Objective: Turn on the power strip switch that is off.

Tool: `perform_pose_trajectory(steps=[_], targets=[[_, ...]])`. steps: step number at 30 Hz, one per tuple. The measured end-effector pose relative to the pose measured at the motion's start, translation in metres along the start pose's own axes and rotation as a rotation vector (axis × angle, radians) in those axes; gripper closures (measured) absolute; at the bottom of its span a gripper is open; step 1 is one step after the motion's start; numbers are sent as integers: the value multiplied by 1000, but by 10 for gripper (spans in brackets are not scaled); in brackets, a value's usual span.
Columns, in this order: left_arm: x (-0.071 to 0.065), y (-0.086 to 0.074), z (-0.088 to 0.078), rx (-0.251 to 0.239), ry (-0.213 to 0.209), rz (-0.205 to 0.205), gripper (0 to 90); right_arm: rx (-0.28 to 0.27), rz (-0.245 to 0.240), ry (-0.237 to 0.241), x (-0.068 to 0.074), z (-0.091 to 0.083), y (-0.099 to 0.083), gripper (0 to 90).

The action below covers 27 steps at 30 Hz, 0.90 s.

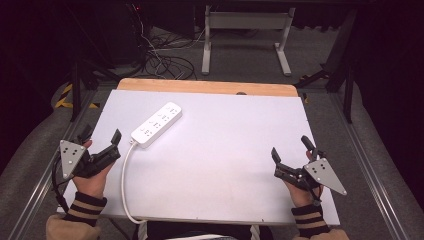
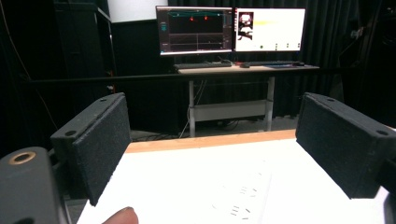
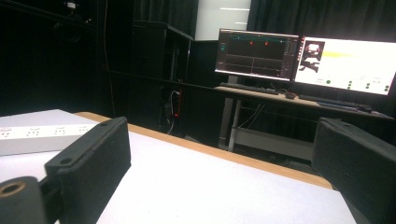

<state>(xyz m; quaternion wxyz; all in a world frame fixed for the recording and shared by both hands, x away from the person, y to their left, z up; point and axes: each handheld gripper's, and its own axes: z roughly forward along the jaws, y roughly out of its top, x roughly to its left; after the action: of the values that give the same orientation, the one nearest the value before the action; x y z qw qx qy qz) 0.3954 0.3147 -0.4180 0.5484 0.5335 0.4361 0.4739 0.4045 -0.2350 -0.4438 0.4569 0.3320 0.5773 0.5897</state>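
A white power strip (image 1: 156, 124) lies slanted on the left half of the white table (image 1: 225, 150). Its white cable (image 1: 125, 185) runs down to the near edge. My left gripper (image 1: 101, 134) hovers open at the table's left edge, just left of the strip's near end, holding nothing. In the left gripper view the strip (image 2: 243, 200) shows faintly between the wide-apart jaws of that gripper (image 2: 212, 140). My right gripper (image 1: 291, 149) stands open and holds nothing near the right front of the table. In the right gripper view the strip (image 3: 42, 137) lies far left of that gripper (image 3: 224, 154).
A wooden strip (image 1: 207, 86) borders the table's far edge. Beyond it stands a desk (image 2: 247, 70) with two lit monitors (image 3: 303, 58), and cables lie tangled on the floor (image 1: 165, 60). Metal rails run along both sides of the table.
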Motion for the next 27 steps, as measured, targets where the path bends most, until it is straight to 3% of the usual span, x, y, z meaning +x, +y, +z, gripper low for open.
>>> perform_pose_trajectory(steps=[27], targets=[[3, -2, 3, 35, 6, -18, 120, 5, 1, 5, 1, 0, 0, 54]])
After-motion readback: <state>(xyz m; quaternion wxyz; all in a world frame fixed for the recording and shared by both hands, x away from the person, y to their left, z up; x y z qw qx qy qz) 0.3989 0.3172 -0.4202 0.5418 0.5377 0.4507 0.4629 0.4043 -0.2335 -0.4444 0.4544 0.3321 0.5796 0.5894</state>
